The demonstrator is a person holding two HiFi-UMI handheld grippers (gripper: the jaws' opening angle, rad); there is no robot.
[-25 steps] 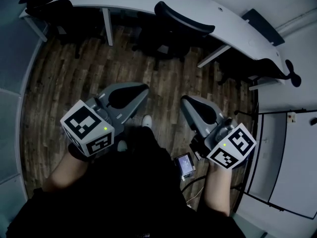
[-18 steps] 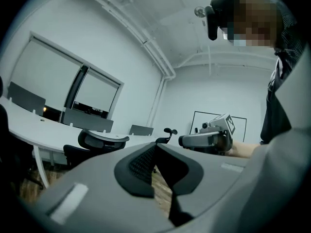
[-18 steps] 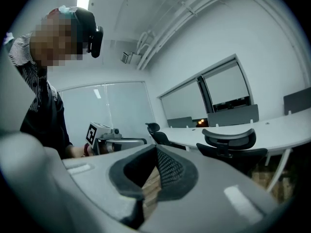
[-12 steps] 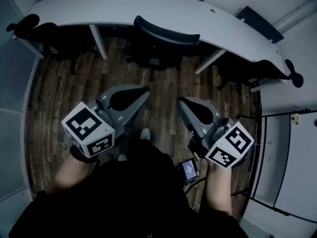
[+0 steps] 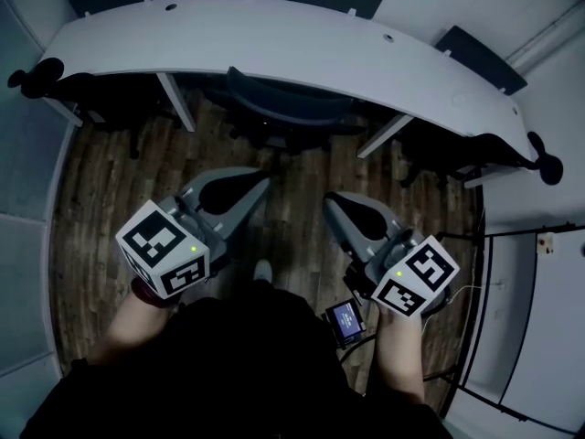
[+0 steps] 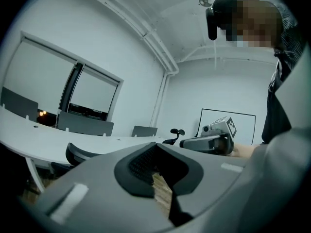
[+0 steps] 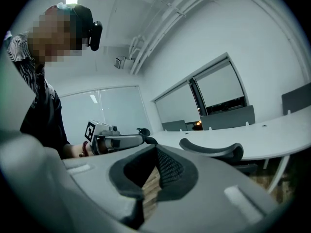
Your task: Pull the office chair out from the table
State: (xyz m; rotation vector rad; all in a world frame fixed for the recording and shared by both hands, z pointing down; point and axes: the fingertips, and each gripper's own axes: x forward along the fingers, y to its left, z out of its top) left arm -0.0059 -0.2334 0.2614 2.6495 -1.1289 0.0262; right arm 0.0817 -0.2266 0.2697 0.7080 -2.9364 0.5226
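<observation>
Straight ahead of us, the office chair (image 5: pixel 279 108) sits tucked under the table (image 5: pixel 274 35), backrest running crosswise. We find the left gripper (image 5: pixel 260 184) and right gripper (image 5: pixel 333 199) clenched, empty, equally near, neither touching it.

Office chair (image 5: pixel 283 104) and table (image 5: pixel 274 35) closer

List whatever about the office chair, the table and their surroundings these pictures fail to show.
1. Head view: the office chair shows only the top of its backrest; the seat and base are hidden under the table.
2. Left gripper view: everything below that backrest is covered by the left gripper.
3. Head view: the chair at the picture's left end is too dark to make out.
4. Head view: the small screen is too small to read.
</observation>
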